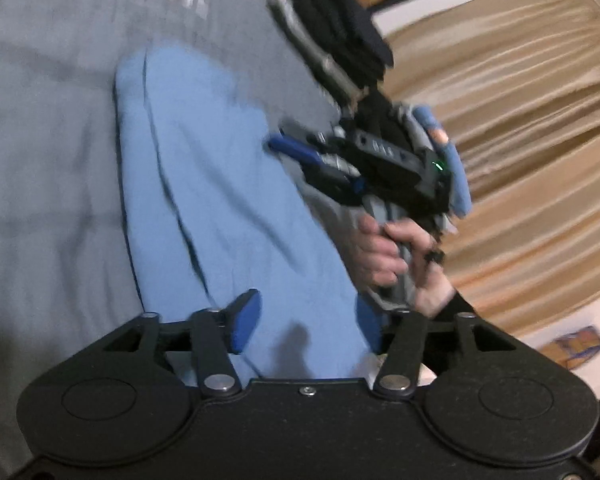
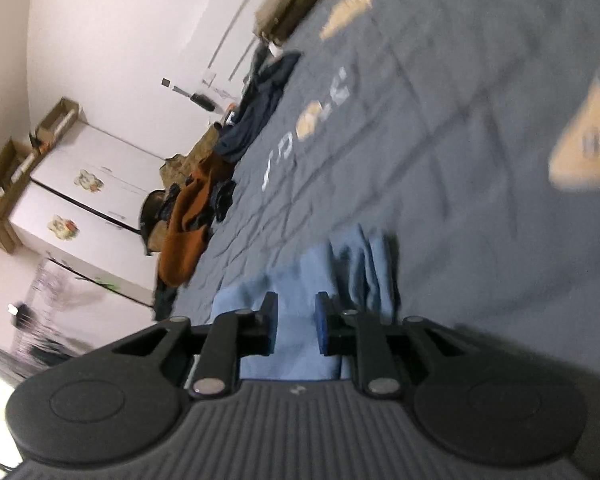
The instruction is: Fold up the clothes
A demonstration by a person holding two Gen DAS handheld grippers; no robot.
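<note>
While both views blur, the blue garment (image 1: pixel 220 184) lies lengthwise on the grey bed (image 1: pixel 48 128). Left hand-held gripper (image 1: pixel 306 320) spread wide over the garment's near end, pads clear of cloth. Right hand-held gripper (image 2: pixel 297 324) narrowly parted, cloth between its pads; grip uncertain. Dark clothes (image 1: pixel 340 36) beyond the garment.

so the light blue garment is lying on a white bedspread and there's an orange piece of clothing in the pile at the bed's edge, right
Not quite. The bedspread is grey with pale printed shapes, not white; both wrist views show it. The rest holds: the light blue garment lies on it, and the right wrist view shows an orange piece of clothing in the pile at the bed's edge.
</note>
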